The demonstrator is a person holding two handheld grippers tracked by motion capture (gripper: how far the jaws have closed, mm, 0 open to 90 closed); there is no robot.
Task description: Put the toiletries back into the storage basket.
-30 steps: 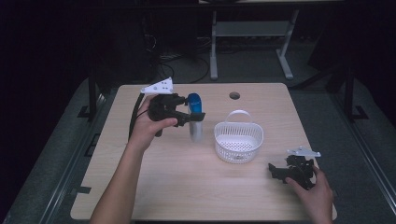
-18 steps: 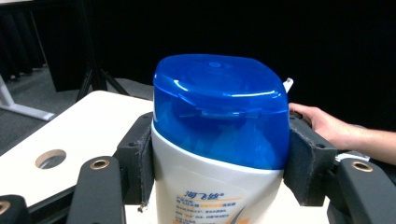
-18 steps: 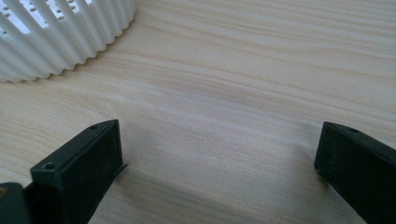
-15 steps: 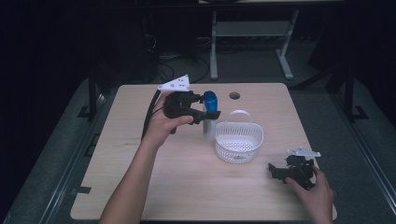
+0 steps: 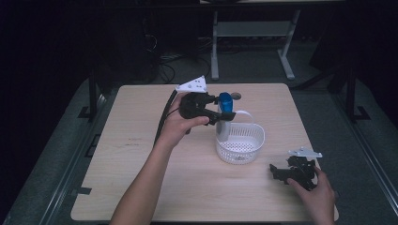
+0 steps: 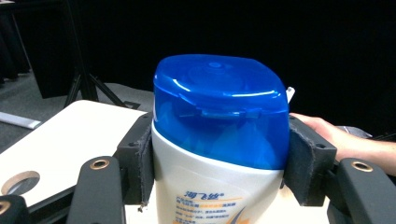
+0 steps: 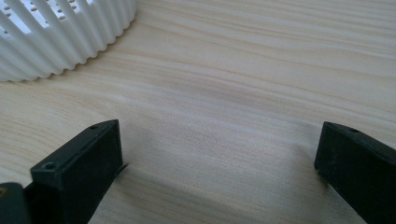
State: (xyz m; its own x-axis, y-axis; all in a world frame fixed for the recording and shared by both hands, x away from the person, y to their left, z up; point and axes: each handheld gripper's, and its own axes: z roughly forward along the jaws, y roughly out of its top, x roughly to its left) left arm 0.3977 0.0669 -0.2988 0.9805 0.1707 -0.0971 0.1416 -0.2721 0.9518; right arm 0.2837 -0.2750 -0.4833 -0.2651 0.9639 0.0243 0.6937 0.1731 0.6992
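High view looks down on a pale wooden table [image 5: 141,159] in a dark room. A person's left hand [image 5: 176,129] reaches in from six o'clock and carries the left gripper [image 5: 223,115] near the table's centre. Its jaws are clenched on a white bottle with a blue cap [image 5: 225,104], held upright just below the cap. The bottle hangs at the ten o'clock rim of a white slotted basket [image 5: 240,145], which has an arched handle at its far side. Judging by this, the bottle is about to be lowered into the basket, and the upright hold would let it stand there.

Left gripper view shows the padded jaws pressing both sides of the bottle [image 6: 219,154] where the white body meets the cap, a firm hold that should keep it from slipping.

Right gripper [image 5: 281,172] rests low by the table's four o'clock corner, in the right hand [image 5: 319,197]. Right gripper view shows its jaws released and wide apart, with bare wood between them and the basket's ribbed wall [image 7: 60,37] at eleven o'clock.

A round hole [image 5: 235,96] sits near the far edge at twelve o'clock. Open room lies at nine o'clock and at six o'clock of the basket. The right gripper sits close to the near and right edges.
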